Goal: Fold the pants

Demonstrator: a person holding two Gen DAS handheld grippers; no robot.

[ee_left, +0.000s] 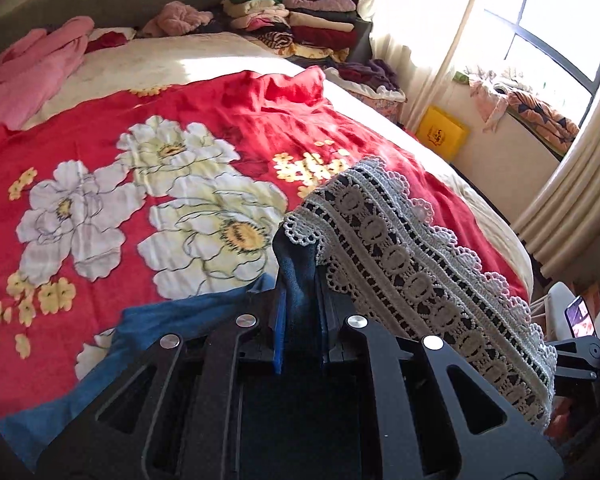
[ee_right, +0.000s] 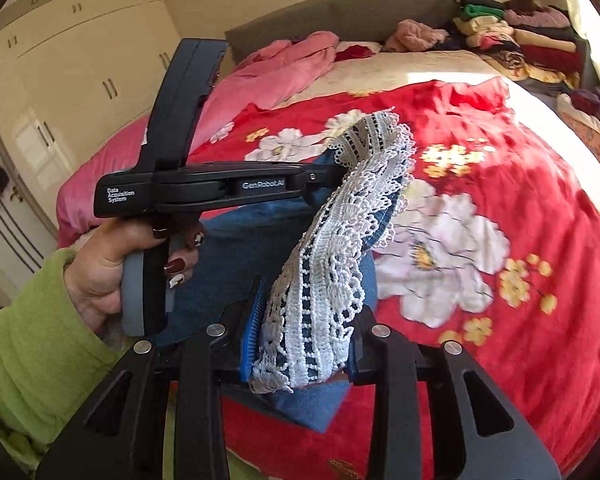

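The pants are blue denim point(ee_left: 172, 320) with a wide white crochet lace hem point(ee_left: 412, 264). My left gripper point(ee_left: 300, 276) is shut on the hem end and holds it lifted above the red floral blanket point(ee_left: 140, 184). My right gripper point(ee_right: 300, 344) is shut on the same lace hem point(ee_right: 332, 272) further along. The hem hangs stretched between the two. In the right wrist view the left gripper point(ee_right: 336, 172) shows from the side, held by a hand, with denim point(ee_right: 236, 264) draped below it.
The blanket covers a bed point(ee_left: 380, 116). Pink bedding point(ee_left: 28, 72) lies at the head. Stacks of folded clothes point(ee_left: 300, 20) stand at the far corner. A window with curtains point(ee_left: 540, 40) is to the right, wardrobes point(ee_right: 80, 60) to the left.
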